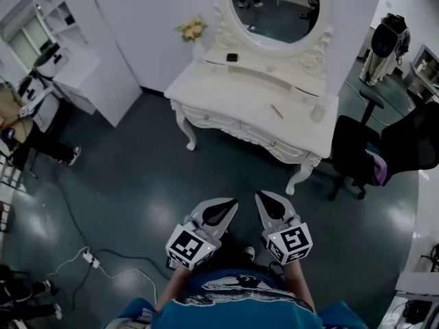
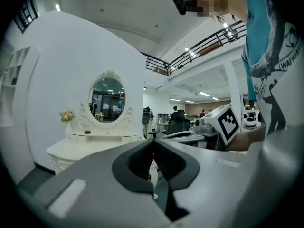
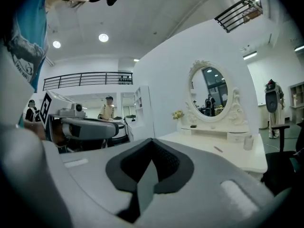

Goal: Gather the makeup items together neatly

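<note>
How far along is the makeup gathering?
Not started. Nothing looks gathered: pink pencil, small pale bottle and small dark item lie apart on the dressing table. Nothing in hand: left gripper and right gripper are shut, empty, short of the table. All the gathering is left.

A white dressing table (image 1: 233,88) with carved legs stands against a white wall (image 1: 151,26), and an oval mirror (image 1: 274,5) in an ornate frame rises from its back. A small vase of flowers (image 1: 193,28) sits at its left end. The dark, glossy floor (image 1: 137,177) reflects patches of light. A black office chair (image 1: 353,146) stands just beside the table's right end, and white shelving (image 1: 58,16) stands at far left. A white cable (image 1: 103,266) trails across the floor. Round ceiling lights (image 3: 103,37) shine above a railed balcony (image 3: 85,79).
</note>
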`<state>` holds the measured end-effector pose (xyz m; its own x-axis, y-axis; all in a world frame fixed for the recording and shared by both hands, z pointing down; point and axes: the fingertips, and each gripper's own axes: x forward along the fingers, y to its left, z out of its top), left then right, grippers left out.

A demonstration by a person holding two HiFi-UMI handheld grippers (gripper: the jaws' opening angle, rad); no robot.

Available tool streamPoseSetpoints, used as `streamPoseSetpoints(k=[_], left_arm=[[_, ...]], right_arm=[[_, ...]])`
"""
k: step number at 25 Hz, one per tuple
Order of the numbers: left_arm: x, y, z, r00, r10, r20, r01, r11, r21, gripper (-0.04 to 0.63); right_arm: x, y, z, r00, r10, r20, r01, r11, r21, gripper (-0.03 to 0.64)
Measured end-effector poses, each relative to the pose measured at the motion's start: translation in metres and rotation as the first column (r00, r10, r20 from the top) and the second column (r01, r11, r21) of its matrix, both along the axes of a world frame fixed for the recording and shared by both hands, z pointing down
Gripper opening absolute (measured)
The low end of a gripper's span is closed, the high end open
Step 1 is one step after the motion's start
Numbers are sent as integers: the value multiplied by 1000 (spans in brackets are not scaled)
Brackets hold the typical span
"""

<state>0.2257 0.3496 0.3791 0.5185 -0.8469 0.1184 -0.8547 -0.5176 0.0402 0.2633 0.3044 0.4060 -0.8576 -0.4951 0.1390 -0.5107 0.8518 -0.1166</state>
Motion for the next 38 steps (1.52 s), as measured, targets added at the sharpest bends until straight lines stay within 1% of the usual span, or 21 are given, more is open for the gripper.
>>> streamPoseSetpoints(k=[2,8,12,14,19,23,27,31,35,38], left_arm=[[-7,0,-2,1000,-9,14,9,1000,7,12],[-26,-15,6,999,2,48,-1,1000,-30,12],[-40,-33,6,997,24,69,-23,1000,-14,12],[-49,-42,8,997,35,70,-34,999,-9,12],[-73,-60,21,996,78,42,-76,996,-41,12],[-92,-65,28,994,92,51,-89,995,-50,12],[-115,-68,35,996,63,58,-60,997,-58,12],[-136,-71,37,1000,6,26,-5,998,-59,12],[-154,-77,52,999,-53,8,54,994,-99,14],[-167,-84,65,995,-98,-11,95,986,-136,14]], right_arm=[[-6,-2,-1,1000,-11,13,12,1000,-7,2],[-24,-13,-1,1000,-12,15,12,1000,-11,3],[-38,-30,-4,1000,7,15,-7,1000,-9,3],[-48,-38,-6,1000,15,16,-15,1000,-5,3],[-76,-54,-1,1000,27,2,-26,1000,-7,3],[-99,-60,10,1000,31,-2,-31,999,-32,3],[-123,-61,17,1000,1,-7,-1,998,-59,3],[-141,-63,20,998,-44,-38,42,997,-64,3],[-151,-72,33,995,-73,-65,66,993,-97,3],[-161,-81,46,990,-108,-85,97,987,-125,3]])
